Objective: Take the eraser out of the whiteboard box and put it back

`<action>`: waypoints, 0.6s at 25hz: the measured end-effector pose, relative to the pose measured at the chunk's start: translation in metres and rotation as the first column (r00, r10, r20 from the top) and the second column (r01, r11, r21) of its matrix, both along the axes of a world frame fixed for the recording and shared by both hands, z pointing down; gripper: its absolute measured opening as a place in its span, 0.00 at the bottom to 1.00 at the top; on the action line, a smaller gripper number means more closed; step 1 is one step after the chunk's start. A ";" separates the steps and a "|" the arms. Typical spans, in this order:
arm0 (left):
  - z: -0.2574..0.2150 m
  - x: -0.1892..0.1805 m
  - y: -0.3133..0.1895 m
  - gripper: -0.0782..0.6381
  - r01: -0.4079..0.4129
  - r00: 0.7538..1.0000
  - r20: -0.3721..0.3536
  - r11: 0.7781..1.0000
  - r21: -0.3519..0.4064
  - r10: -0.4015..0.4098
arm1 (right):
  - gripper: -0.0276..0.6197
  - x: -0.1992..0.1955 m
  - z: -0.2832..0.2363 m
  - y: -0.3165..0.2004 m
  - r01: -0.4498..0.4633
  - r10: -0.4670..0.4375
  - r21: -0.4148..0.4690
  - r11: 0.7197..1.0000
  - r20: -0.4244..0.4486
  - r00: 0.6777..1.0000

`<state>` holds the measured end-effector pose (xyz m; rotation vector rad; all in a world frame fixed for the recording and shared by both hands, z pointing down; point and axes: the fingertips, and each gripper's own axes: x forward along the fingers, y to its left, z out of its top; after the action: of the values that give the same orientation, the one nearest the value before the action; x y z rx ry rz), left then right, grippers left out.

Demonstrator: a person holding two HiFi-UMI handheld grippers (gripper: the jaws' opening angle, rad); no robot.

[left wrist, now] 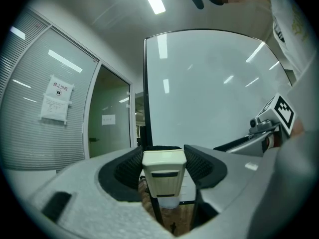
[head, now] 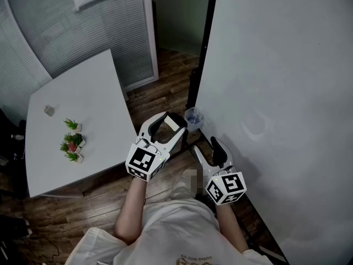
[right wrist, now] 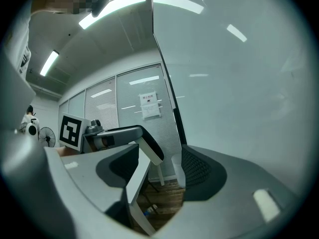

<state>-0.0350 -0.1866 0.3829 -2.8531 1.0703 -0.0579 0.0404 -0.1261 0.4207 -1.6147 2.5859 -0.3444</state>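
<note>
A cream whiteboard eraser [left wrist: 164,176] is clamped upright between the black pads of my left gripper [left wrist: 163,156], which is shut on it. In the head view the eraser [head: 176,123] is held just left of the small clear box [head: 193,116] at the whiteboard's lower left edge. The box [left wrist: 169,202] shows just below and beyond the eraser. My right gripper [head: 206,145] stands open and empty close to the whiteboard [head: 276,93], right of the left one. In the right gripper view nothing lies between its jaws [right wrist: 159,168], and the box [right wrist: 178,169] sits ahead.
A white table [head: 83,104] with small potted plants [head: 72,141] stands at the left. The whiteboard's black frame post [head: 199,48] rises beside the box. Wooden floor [head: 160,93] lies below, with glass partition walls [head: 71,21] behind.
</note>
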 end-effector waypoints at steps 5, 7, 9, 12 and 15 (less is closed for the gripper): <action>-0.001 0.003 -0.009 0.47 -0.011 1.000 -0.002 1.000 0.000 0.011 | 0.45 -0.001 0.000 -0.004 0.000 0.000 -0.007 1.000 0.007 1.000; 0.000 0.005 -0.012 0.47 -0.017 1.000 -0.001 1.000 -0.006 0.017 | 0.45 -0.002 0.001 -0.005 -0.002 0.002 -0.011 1.000 0.007 1.000; 0.001 0.007 -0.016 0.47 -0.025 1.000 -0.002 1.000 -0.008 0.025 | 0.45 -0.002 0.002 -0.008 -0.003 0.003 -0.015 1.000 0.007 1.000; 0.001 0.011 -0.020 0.47 -0.039 0.999 -0.009 0.999 -0.012 0.039 | 0.45 -0.001 0.004 -0.012 -0.006 0.006 -0.020 1.000 0.005 1.000; 0.001 0.017 -0.026 0.47 -0.050 0.999 -0.010 0.999 -0.016 0.050 | 0.45 0.000 0.004 -0.015 -0.009 0.009 -0.024 1.000 0.006 1.000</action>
<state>-0.0178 -0.2122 0.3840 -2.8959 1.0036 -0.0491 0.0407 -0.1410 0.4251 -1.6294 2.5794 -0.3812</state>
